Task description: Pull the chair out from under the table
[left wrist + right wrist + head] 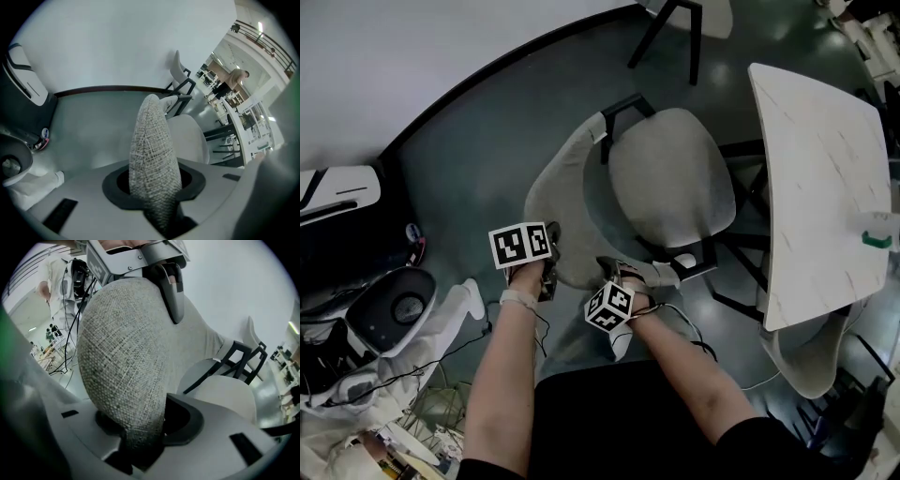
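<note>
The chair has a pale seat (670,178) and a curved grey woven backrest (567,197) on a black frame. It stands on the dark floor left of the white marble-look table (825,187), its seat out from under the top. My left gripper (546,272) is shut on the backrest's top edge, and my right gripper (623,281) grips the same edge a little to its right. In the left gripper view the fabric (152,154) fills the gap between the jaws. In the right gripper view the backrest (122,366) is likewise clamped, with the left gripper (171,287) further along it.
A second chair (811,356) sits tucked under the table's near corner and another (675,28) stands far off. White equipment (394,309) and cables crowd the floor at my left. A small green-banded object (877,239) rests on the table edge. A person (61,282) stands behind.
</note>
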`<state>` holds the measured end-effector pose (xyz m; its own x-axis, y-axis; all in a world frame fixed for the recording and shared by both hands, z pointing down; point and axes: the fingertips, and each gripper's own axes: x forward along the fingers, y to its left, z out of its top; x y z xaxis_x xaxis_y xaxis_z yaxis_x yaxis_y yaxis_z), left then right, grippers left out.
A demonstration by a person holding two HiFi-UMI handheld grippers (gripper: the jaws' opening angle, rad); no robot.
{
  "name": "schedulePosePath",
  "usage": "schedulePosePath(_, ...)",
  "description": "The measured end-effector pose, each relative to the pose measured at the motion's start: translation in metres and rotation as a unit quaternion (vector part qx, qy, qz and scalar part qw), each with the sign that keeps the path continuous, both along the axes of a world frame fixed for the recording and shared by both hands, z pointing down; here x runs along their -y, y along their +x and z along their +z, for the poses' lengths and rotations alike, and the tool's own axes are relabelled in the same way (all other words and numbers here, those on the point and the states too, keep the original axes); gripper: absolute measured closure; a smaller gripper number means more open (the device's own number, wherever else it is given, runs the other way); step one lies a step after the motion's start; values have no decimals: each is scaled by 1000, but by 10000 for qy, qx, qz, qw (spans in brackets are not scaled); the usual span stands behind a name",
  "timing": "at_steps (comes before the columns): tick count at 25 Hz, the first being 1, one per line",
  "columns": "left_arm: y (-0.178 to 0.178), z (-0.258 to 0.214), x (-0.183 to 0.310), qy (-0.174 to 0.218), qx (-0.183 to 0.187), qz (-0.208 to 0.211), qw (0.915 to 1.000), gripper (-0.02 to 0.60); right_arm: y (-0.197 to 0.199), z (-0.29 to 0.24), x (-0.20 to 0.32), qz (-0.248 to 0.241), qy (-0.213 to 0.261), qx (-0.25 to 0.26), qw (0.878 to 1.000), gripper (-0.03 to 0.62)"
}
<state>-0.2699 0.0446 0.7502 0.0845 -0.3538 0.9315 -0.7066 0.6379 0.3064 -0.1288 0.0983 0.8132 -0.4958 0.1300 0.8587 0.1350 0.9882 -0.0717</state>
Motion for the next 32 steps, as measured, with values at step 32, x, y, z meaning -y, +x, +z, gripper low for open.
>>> schedulePosePath(32, -85, -14, -175, -95, 115, -2428, 9700, 451, -89, -10, -87, -2528, 128, 464, 9663, 456)
